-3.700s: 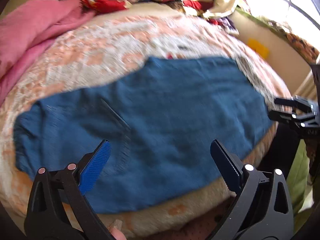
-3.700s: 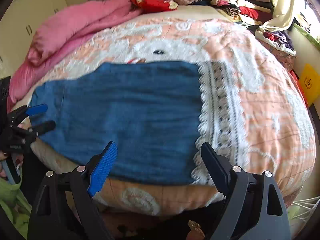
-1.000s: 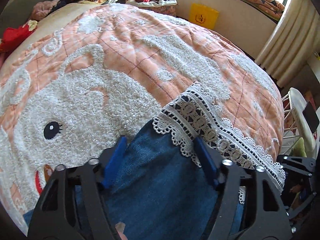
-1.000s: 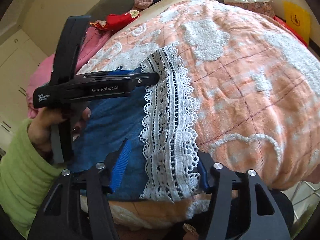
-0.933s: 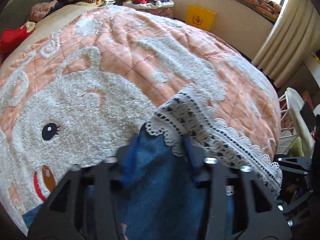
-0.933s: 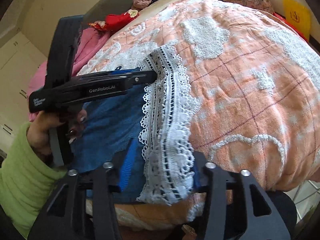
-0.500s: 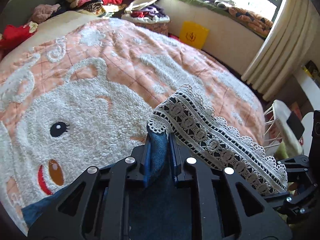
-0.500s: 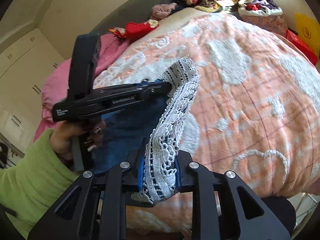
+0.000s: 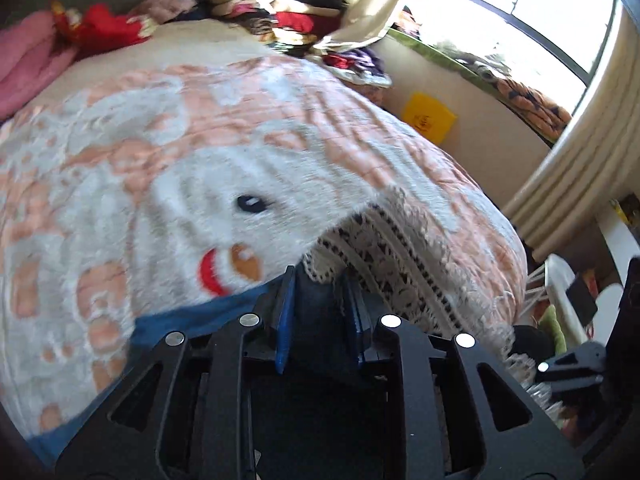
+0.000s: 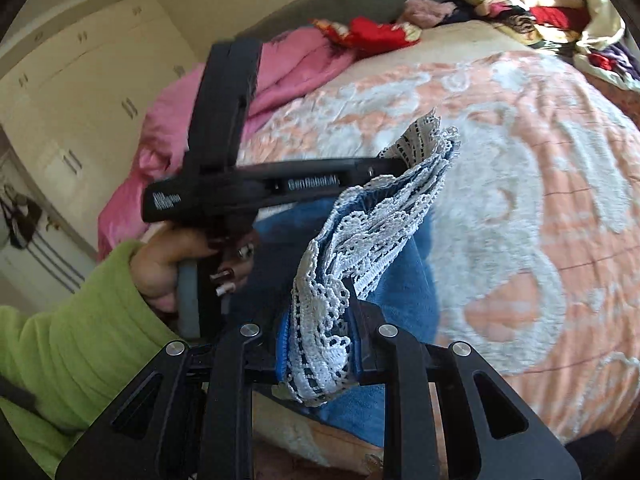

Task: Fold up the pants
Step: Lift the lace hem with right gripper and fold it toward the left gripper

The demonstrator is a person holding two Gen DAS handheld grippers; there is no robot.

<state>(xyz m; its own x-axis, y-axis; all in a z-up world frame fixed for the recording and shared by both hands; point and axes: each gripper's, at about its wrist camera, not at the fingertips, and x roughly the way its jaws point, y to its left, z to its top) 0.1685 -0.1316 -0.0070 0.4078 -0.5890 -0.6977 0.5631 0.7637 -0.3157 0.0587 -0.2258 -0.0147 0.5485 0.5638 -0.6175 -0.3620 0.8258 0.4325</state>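
The blue pants (image 9: 188, 318) with a white lace hem (image 9: 400, 256) lie on the peach and white bedspread (image 9: 168, 152). My left gripper (image 9: 320, 280) is shut on the far corner of the lace hem, lifted off the bed. My right gripper (image 10: 320, 320) is shut on the near corner of the lace hem (image 10: 352, 248), also lifted. The blue pants (image 10: 400, 280) hang below the lace. The left gripper (image 10: 384, 168) shows in the right wrist view, held by a hand in a green sleeve. The right gripper's body shows at the left wrist view's right edge (image 9: 576, 364).
A pink blanket (image 10: 288, 72) lies at the bed's far left. Red clothes (image 10: 376, 34) and a stack of folded clothes (image 10: 520, 0) sit at the head of the bed. A yellow bag (image 9: 428, 116), curtains (image 9: 576, 176) and a drying rack (image 9: 556, 280) stand on the right.
Both grippers closed on the lace hem corners and have lifted the hem off the bed and carried it leftwards over the blue pants. The views are blurred with motion.
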